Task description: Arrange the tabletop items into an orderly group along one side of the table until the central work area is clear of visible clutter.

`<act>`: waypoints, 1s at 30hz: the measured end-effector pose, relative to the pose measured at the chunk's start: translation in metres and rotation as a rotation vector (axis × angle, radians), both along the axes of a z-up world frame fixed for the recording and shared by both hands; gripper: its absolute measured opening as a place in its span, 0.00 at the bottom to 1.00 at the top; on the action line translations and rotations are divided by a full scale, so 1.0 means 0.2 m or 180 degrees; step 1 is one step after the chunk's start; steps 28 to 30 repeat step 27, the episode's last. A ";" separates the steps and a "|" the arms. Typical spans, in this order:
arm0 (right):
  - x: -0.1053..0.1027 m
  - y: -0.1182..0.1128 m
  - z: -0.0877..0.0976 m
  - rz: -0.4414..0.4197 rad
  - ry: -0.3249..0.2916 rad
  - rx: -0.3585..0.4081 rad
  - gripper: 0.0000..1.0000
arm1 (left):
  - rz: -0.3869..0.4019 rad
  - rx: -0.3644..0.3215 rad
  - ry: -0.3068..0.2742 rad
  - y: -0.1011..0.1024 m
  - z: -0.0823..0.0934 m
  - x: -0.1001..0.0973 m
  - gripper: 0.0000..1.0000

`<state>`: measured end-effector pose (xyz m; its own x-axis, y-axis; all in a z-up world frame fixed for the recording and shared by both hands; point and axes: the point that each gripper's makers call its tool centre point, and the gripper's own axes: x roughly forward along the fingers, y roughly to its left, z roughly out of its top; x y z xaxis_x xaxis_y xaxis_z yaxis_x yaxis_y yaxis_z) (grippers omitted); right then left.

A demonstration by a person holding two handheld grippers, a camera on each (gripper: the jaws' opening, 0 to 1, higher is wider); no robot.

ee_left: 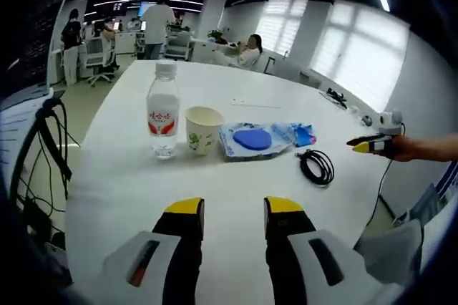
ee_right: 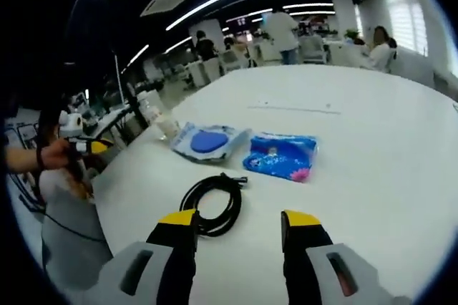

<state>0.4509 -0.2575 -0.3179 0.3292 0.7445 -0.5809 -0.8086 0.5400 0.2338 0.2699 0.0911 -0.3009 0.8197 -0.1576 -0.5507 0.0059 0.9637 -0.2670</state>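
Cable coil [ee_right: 212,205] just ahead of open right claw [ee_right: 240,228], untouched

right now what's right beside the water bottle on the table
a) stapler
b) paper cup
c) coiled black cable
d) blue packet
b: in the left gripper view the paper cup stands next to the water bottle, while the coiled black cable lies farther off.
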 end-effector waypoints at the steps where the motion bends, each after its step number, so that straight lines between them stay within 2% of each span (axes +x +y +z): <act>1: -0.04 0.00 0.01 0.0051 -0.0053 -0.0042 0.47 | -0.0047 0.0040 0.0005 -0.01 0.00 -0.01 0.34; 3: -0.03 0.01 0.00 0.0158 -0.0114 -0.0102 0.48 | -0.0092 0.0086 -0.0003 -0.02 0.01 -0.02 0.35; 9: -0.10 0.06 0.04 0.0276 -0.0195 -0.0132 0.50 | -0.0126 0.0077 -0.0083 -0.05 0.06 -0.04 0.36; 14: -0.13 0.08 0.06 0.0322 -0.0203 -0.0124 0.52 | -0.0170 0.0116 -0.0107 -0.07 0.09 -0.07 0.38; 19: -0.18 0.11 0.05 0.0404 -0.0232 -0.0157 0.53 | -0.0174 0.0126 -0.0147 -0.02 0.09 -0.08 0.39; 30: -0.21 0.12 0.04 0.0410 -0.0179 -0.0146 0.53 | -0.0154 0.0119 -0.0162 -0.05 0.10 -0.11 0.39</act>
